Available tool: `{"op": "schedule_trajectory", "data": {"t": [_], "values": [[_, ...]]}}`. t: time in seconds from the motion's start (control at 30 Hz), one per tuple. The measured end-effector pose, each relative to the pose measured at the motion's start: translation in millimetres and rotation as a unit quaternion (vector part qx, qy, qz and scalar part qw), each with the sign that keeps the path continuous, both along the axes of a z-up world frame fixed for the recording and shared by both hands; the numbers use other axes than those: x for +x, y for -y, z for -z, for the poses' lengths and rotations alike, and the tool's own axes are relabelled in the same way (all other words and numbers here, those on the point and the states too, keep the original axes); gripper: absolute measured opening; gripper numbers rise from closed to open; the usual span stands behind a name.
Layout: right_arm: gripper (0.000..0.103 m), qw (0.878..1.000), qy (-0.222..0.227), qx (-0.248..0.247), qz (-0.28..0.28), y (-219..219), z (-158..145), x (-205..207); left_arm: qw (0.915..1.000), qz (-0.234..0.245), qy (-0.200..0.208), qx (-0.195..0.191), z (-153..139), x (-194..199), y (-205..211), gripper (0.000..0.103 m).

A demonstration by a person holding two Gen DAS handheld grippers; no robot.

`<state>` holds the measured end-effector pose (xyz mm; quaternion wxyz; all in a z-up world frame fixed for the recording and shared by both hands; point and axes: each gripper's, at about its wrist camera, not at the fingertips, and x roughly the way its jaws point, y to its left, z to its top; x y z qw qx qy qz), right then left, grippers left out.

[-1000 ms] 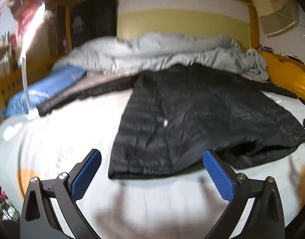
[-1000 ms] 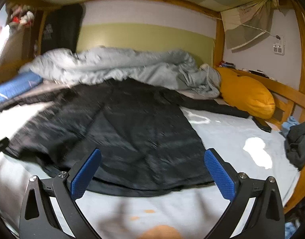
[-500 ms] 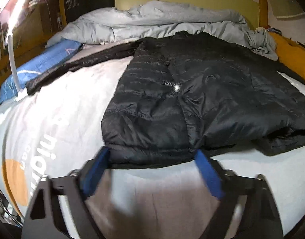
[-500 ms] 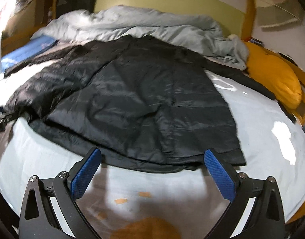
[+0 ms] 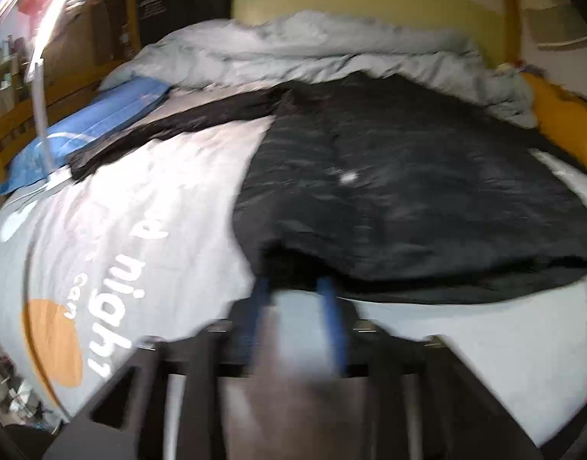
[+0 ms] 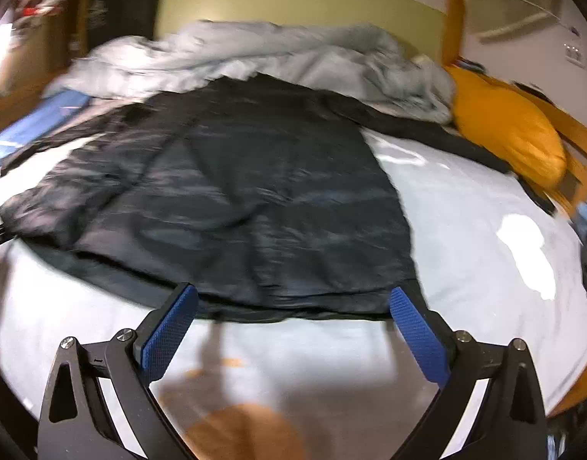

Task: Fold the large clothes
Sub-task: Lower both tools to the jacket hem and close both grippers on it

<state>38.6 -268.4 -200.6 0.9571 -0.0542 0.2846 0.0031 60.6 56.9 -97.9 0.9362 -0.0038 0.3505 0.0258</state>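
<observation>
A large black puffer jacket lies spread on the bed, one sleeve stretched to the left. It also shows in the right wrist view. My left gripper is at the jacket's near left hem corner; its blue fingers are blurred and close together, with the tips at or under the hem. My right gripper is wide open, its fingers straddling the near right hem edge without closing on it.
The bed sheet is light grey with lettering and an orange circle. A rumpled grey duvet lies at the head, a blue pillow at left, an orange pillow at right by the wooden frame.
Both grippers moved forward to the jacket's near hem. The left gripper's fingers have narrowed from wide open to a small gap at the hem corner. The right gripper stayed open.
</observation>
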Motion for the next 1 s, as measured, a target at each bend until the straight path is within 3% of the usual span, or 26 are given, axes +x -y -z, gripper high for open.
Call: {"op": "schedule_trajectory", "data": {"t": [0.03,0.17,0.3,0.4,0.6,0.7,0.8,0.87,0.93,1.0], "values": [[0.099,1.000,0.004,-0.012,-0.015,-7,1,-3,0.9997,0.016,0.015,-0.004,-5,-7,4,0.077],[0.099,0.997,-0.016,-0.064,-0.049,-37,15,2,0.9947,0.080,0.058,0.029,-23,-22,31,0.078],[0.099,0.993,-0.019,-0.098,-0.068,-54,18,8,0.9870,0.142,0.054,0.052,-25,-18,61,0.078],[0.098,0.989,-0.041,-0.121,-0.072,-63,23,21,0.9783,0.175,0.040,0.103,-20,-7,84,0.078],[0.096,0.991,-0.064,-0.093,-0.070,-52,26,31,0.9754,0.185,-0.027,0.117,10,7,91,0.078],[0.096,0.992,-0.068,-0.085,-0.065,-47,28,34,0.9717,0.195,-0.036,0.128,22,4,94,0.078],[0.096,0.994,-0.059,-0.088,-0.042,-41,26,35,0.9749,0.185,-0.051,0.113,25,1,90,0.079],[0.096,0.994,-0.053,-0.090,-0.030,-39,24,35,0.9780,0.174,-0.056,0.102,27,8,85,0.086],[0.096,0.994,-0.050,-0.091,-0.023,-38,23,37,0.9815,0.158,-0.046,0.097,26,15,80,0.086],[0.095,0.995,-0.051,-0.085,-0.013,-35,23,40,0.9830,0.134,-0.022,0.123,26,23,78,0.081]]}}
